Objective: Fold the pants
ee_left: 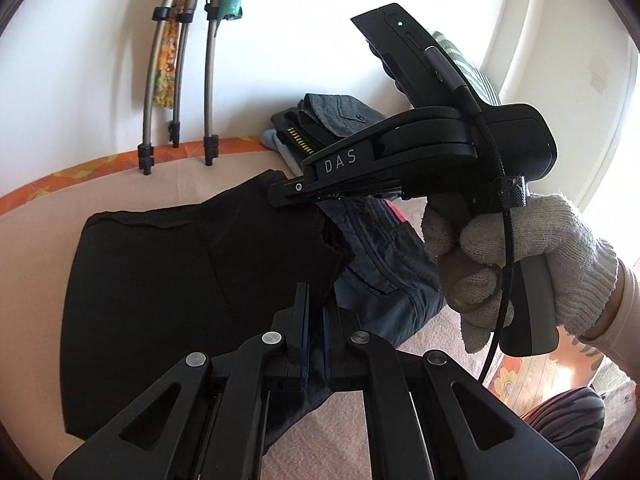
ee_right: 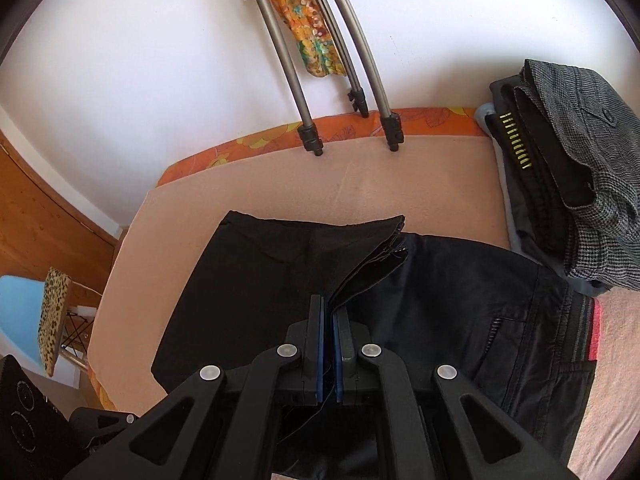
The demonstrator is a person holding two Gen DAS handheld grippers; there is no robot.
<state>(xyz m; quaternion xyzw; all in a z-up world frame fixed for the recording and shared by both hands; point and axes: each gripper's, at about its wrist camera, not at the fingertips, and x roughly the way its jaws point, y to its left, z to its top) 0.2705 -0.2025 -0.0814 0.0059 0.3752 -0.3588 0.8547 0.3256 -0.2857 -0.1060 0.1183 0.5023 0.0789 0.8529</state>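
Note:
Dark pants (ee_left: 160,280) lie on a peach-covered bed, their leg part folded over to the left. My left gripper (ee_left: 316,300) is shut on the near hem corner of the folded legs. My right gripper (ee_right: 333,312) is shut on the other hem corner and lifts it slightly. In the left wrist view the right gripper (ee_left: 280,196) shows side-on above the pants, held by a gloved hand (ee_left: 520,264). The waist end of the pants (ee_right: 500,320), with a pocket and a red-striped band, lies to the right.
A stack of folded clothes (ee_right: 580,200) sits at the back right of the bed (ee_right: 280,184). Tripod legs (ee_right: 304,100) lean on the white wall behind. A blue chair with a leopard cushion (ee_right: 52,316) stands left of the bed.

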